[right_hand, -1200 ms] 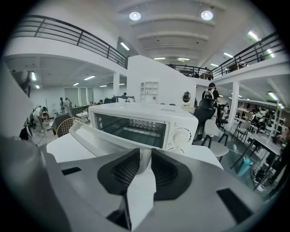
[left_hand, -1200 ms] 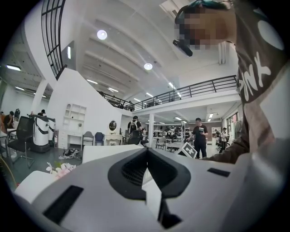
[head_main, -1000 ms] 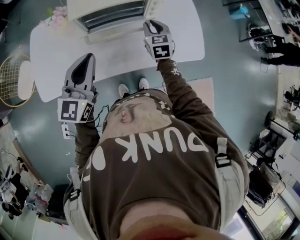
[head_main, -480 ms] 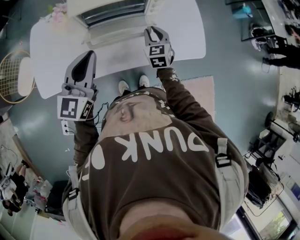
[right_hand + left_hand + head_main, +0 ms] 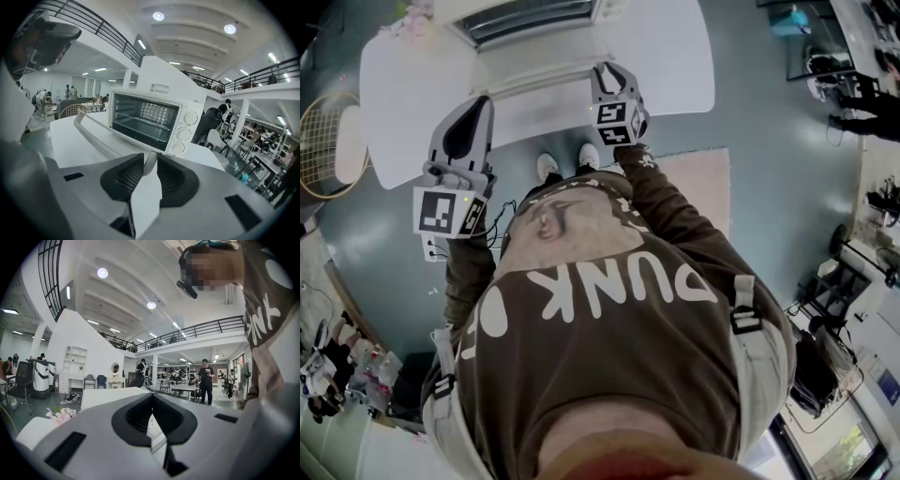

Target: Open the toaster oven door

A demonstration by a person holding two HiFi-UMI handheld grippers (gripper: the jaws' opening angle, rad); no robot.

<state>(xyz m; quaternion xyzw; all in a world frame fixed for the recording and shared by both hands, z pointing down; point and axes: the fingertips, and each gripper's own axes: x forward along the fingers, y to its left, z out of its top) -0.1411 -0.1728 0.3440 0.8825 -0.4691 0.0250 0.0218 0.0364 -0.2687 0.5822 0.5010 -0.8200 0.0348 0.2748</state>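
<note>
The one toaster oven (image 5: 145, 119), with three knobs (image 5: 183, 133), sits on the white table (image 5: 675, 56), its door lowered open. The right gripper (image 5: 149, 163) pinches the door handle (image 5: 93, 133). The left gripper (image 5: 152, 416) has its fingers together, holding nothing.

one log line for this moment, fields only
toaster oven door: open, folded down | right gripper: shut on door handle | left gripper: shut, empty, off the oven
</note>
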